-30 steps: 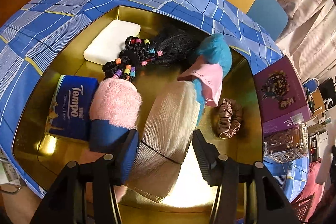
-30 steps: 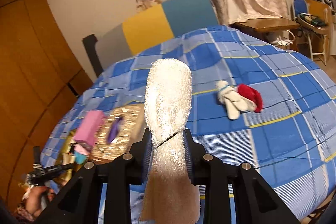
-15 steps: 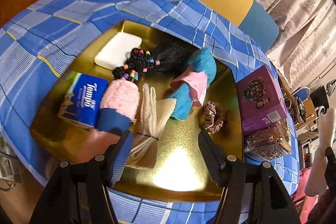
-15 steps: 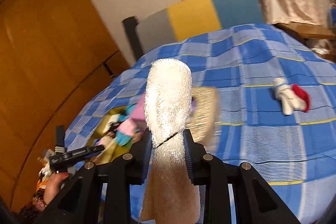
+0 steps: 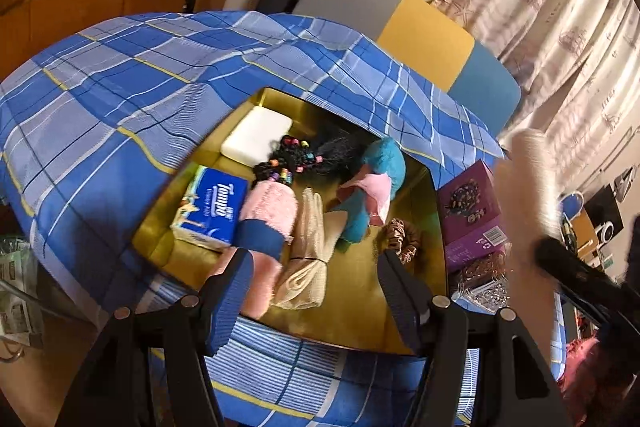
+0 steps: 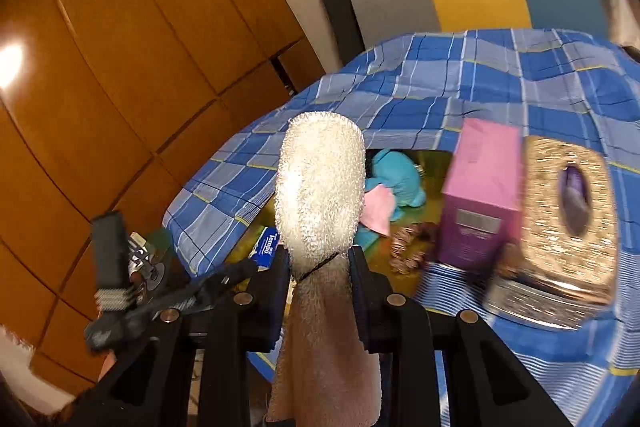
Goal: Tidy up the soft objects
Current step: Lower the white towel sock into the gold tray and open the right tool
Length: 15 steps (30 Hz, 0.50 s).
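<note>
A gold tray (image 5: pixel 360 323) on the blue plaid cloth holds a cream rolled towel (image 5: pixel 306 259), a pink and blue roll (image 5: pixel 268 223), a teal plush with pink cloth (image 5: pixel 374 187), a brown scrunchie (image 5: pixel 404 239), a black beaded hair piece (image 5: pixel 308 155), a white pad (image 5: pixel 258 137) and a Tempo tissue pack (image 5: pixel 212 207). My left gripper (image 5: pixel 314 299) is open and empty, above the tray's near edge. My right gripper (image 6: pixel 320 267) is shut on a second cream rolled towel (image 6: pixel 320 183), which stands upright; it shows at the right of the left wrist view (image 5: pixel 528 183).
A purple box (image 5: pixel 472 215) and a glittery tissue box (image 6: pixel 568 223) stand to the right of the tray. A grey, yellow and blue chair back (image 5: pixel 424 39) is behind the table. Wooden cabinets (image 6: pixel 120 67) are at the left. Curtains hang at the right.
My left gripper has let go of the cream towel in the tray and drawn back and up. My right gripper has swung left with its towel toward the tray.
</note>
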Tool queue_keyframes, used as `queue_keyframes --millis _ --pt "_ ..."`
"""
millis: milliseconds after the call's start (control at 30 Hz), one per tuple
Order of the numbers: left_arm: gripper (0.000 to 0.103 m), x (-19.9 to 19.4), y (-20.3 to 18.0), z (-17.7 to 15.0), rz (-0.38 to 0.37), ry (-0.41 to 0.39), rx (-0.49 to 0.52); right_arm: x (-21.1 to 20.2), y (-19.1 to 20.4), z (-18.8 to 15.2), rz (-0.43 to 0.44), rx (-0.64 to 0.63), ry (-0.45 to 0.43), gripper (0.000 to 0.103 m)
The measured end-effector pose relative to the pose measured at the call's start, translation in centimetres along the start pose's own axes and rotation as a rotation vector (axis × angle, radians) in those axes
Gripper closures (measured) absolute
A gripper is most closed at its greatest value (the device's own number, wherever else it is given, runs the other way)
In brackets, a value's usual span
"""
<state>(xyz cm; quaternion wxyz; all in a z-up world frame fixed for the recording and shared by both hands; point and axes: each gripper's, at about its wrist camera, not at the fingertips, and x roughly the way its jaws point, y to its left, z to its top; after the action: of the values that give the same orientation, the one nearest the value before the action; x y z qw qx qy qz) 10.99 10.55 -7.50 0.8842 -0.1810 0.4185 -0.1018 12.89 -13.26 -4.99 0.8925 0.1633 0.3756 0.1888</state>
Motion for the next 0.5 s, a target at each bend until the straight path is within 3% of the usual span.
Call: queue_keyframes --millis 267,500 --pt "0.038 -0.6 2.2 -0.4 0.01 -0.016 -0.053 5.9 -0.5 -0.1 -0.103 0.134 0.072 0.074" --pt "0.038 -0.6 2.7 -0.8 -0.004 -0.021 -0.067 8.6 -2.2 -0.8 -0.198 0.3 0.049 0.074"
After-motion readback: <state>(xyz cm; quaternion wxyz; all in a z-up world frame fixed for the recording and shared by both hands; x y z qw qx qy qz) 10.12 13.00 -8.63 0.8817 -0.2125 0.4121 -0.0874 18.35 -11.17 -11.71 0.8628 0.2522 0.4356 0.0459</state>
